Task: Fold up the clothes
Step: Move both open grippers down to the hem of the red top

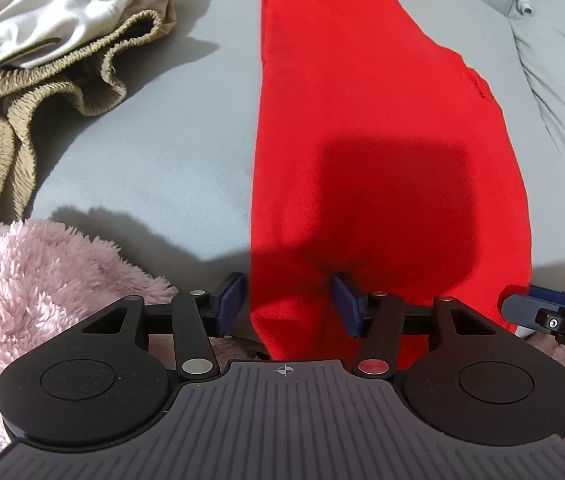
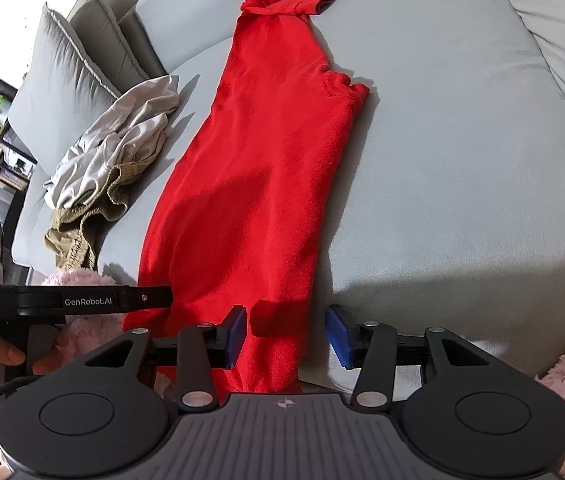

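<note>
Lying lengthwise, red shirt [image 2: 250, 184] hem reaches between both jaws.

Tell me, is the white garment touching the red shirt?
Apart. The right wrist view shows bare grey cushion between the white garment and the red shirt.

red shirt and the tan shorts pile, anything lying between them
Nothing: between the red shirt and the tan shorts is only bare grey cushion, clearest in the left wrist view.
</note>
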The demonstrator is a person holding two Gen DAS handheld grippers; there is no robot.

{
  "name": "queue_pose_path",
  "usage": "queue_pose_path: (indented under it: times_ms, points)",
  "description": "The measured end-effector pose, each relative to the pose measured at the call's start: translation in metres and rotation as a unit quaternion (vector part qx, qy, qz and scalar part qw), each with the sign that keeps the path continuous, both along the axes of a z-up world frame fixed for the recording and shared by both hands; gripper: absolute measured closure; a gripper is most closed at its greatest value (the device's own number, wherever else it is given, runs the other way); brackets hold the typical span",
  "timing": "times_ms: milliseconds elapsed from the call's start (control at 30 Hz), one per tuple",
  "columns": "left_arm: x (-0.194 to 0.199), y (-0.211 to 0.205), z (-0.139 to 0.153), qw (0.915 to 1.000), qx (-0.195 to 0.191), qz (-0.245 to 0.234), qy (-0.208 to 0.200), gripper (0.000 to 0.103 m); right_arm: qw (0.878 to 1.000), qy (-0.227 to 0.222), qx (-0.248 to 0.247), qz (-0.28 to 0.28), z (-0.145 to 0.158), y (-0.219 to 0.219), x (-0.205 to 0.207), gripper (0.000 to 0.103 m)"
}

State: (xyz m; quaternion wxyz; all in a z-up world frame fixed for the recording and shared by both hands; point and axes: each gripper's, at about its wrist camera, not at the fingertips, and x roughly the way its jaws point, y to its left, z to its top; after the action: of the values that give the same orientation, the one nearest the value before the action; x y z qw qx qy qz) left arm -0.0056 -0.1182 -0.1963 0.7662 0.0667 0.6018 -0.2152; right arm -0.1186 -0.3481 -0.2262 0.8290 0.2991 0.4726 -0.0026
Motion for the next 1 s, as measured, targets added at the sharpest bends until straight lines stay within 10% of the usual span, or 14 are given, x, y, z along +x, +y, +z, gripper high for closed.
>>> queue_pose_path:
  times_ms: [1000]
  points:
    - [0.002,-0.001,-0.004,0.9999,-0.004,0.012,0.010,0.046,0.999,0.001,-0.038,0.024,0.000,0.022,0.005,0.055]
